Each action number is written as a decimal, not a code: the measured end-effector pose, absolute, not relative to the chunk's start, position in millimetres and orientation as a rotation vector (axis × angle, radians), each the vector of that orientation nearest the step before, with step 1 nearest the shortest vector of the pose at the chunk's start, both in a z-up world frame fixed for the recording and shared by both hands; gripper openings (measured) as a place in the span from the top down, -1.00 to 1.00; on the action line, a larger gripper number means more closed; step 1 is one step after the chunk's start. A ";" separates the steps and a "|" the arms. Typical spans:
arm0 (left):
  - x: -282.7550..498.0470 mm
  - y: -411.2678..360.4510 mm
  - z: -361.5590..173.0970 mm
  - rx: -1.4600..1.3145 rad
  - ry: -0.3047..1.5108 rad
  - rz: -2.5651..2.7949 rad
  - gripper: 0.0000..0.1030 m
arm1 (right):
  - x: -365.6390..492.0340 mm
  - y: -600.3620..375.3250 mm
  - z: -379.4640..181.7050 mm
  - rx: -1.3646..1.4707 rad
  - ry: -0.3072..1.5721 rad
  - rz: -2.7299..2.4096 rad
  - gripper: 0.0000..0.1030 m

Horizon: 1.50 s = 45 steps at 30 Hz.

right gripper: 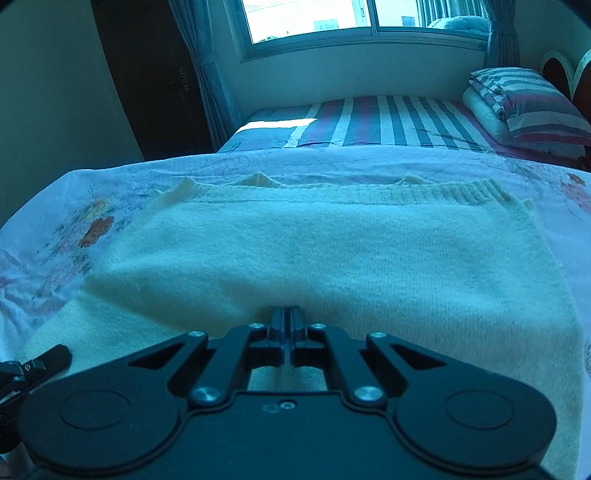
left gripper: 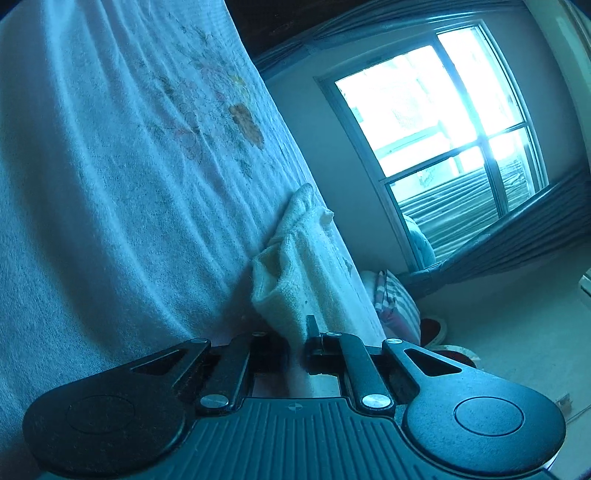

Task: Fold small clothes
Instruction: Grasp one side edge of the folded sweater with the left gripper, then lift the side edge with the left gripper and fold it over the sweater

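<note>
A cream knitted sweater (right gripper: 332, 251) lies spread flat on a floral bedsheet (right gripper: 74, 229), its ribbed hem at the far side. My right gripper (right gripper: 287, 314) is shut, its fingers pressed together at the sweater's near edge, pinching the knit. In the left wrist view, tilted sideways, my left gripper (left gripper: 295, 332) is shut on a bunched edge of the cream sweater (left gripper: 291, 266), which rises from the jaws beside the floral sheet (left gripper: 129, 166). The left gripper's black body also shows at the lower left of the right wrist view (right gripper: 37, 363).
A striped mattress cover (right gripper: 369, 122) lies beyond the floral sheet, with folded striped bedding and a pillow (right gripper: 528, 107) at the far right by a headboard. A bright window (right gripper: 314, 22) with curtains is behind. A dark door (right gripper: 155, 81) stands far left.
</note>
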<state>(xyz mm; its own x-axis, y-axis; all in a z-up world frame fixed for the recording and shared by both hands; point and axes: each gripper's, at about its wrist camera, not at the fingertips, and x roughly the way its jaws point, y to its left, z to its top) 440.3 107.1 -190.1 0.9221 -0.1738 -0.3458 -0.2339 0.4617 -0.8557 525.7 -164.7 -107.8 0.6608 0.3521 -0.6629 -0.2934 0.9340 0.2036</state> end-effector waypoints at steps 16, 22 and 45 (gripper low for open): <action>441.4 99.3 -169.9 -0.976 0.419 0.063 0.88 | 526.3 -182.6 -114.6 0.143 0.738 0.408 0.96; 458.7 77.3 -115.8 -0.782 0.450 -0.027 0.88 | 527.6 -181.8 -114.0 0.122 0.721 0.421 0.98; 493.5 -143.0 -87.7 -0.357 0.664 -0.463 0.88 | 465.8 -430.1 -109.0 0.542 0.610 0.088 0.68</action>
<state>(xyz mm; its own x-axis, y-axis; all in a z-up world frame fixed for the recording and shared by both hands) 493.5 -143.0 -87.7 0.6930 -0.5159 -0.5036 0.2938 0.8400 -0.4562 465.8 -430.1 -109.0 0.8205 0.2343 -0.5214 0.0781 0.8576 0.5083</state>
